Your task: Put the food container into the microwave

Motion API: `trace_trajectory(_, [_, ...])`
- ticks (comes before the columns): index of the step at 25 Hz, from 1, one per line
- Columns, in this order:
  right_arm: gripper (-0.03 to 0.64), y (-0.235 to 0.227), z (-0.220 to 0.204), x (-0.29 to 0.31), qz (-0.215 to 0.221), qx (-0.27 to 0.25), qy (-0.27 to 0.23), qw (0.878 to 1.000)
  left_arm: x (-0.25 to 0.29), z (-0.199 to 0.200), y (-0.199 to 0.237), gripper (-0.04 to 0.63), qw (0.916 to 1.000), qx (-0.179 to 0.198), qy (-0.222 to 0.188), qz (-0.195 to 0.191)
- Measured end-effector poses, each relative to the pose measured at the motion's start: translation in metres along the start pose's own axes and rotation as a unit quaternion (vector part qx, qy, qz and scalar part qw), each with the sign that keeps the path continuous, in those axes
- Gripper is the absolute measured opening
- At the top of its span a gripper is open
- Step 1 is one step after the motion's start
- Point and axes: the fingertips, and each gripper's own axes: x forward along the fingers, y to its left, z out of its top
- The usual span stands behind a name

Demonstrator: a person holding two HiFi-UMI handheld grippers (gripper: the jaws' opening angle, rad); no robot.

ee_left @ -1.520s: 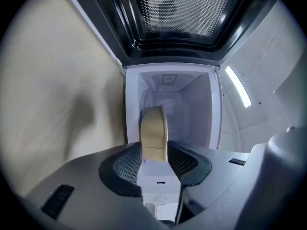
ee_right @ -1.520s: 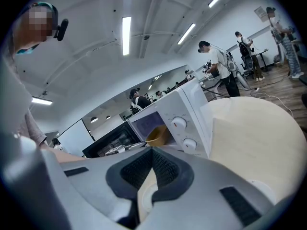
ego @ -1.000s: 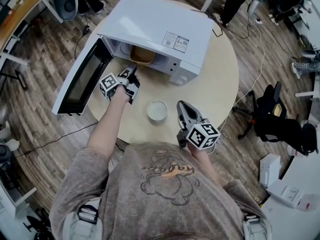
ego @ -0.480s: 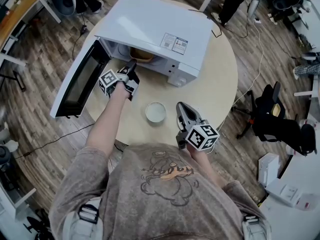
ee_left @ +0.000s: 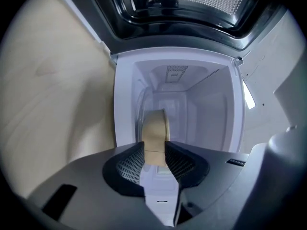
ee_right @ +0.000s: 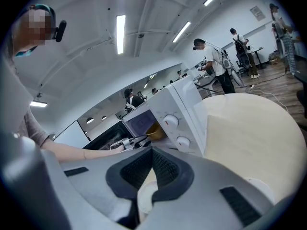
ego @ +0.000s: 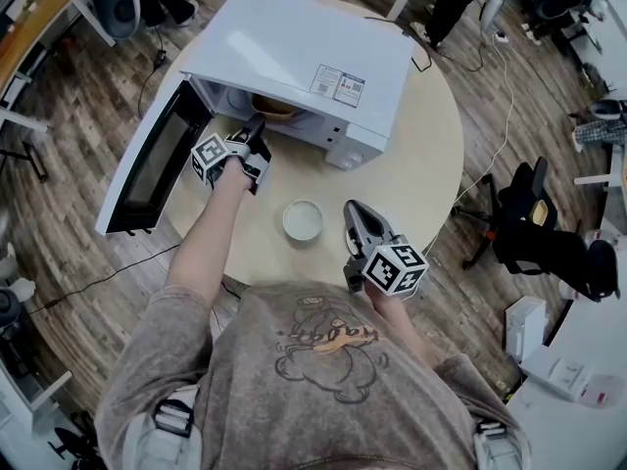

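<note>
The tan food container sits inside the cavity of the white microwave, mostly hidden under its top. My left gripper reaches into the opening, shut on the container's near wall. The microwave door hangs wide open to the left. My right gripper is shut on nothing, held low over the round table's near edge, away from the microwave. In the right gripper view the container shows in the opening beside the knobs.
A round white lid or dish lies on the pale wooden table between my two grippers. A cable runs off the table's far side. Office chairs and people stand around on the wooden floor.
My left gripper has edged a little further into the microwave, and less of the container shows under the top. The right gripper has stayed put.
</note>
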Motion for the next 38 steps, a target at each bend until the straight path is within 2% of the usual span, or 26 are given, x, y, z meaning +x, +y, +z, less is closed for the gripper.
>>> trace_trajectory(16, [0.000, 0.005, -0.001, 0.000, 0.006, -0.002, 0.001, 1.000, -0.018, -0.003, -0.012, 0.140, 0.9999, -0.006, -0.006, -0.014])
trace_trajectory(29, [0.000, 0.045, -0.016, -0.003, 0.039, -0.031, 0.019, 0.999, -0.090, -0.020, -0.040, 0.140, 0.9982, -0.021, -0.018, -0.053])
trace_trajectory(38, [0.000, 0.067, -0.034, -0.021, 0.037, -0.045, 0.018, 0.998, -0.149, -0.038, -0.064, 0.140, 0.9966, -0.015, -0.012, -0.080])
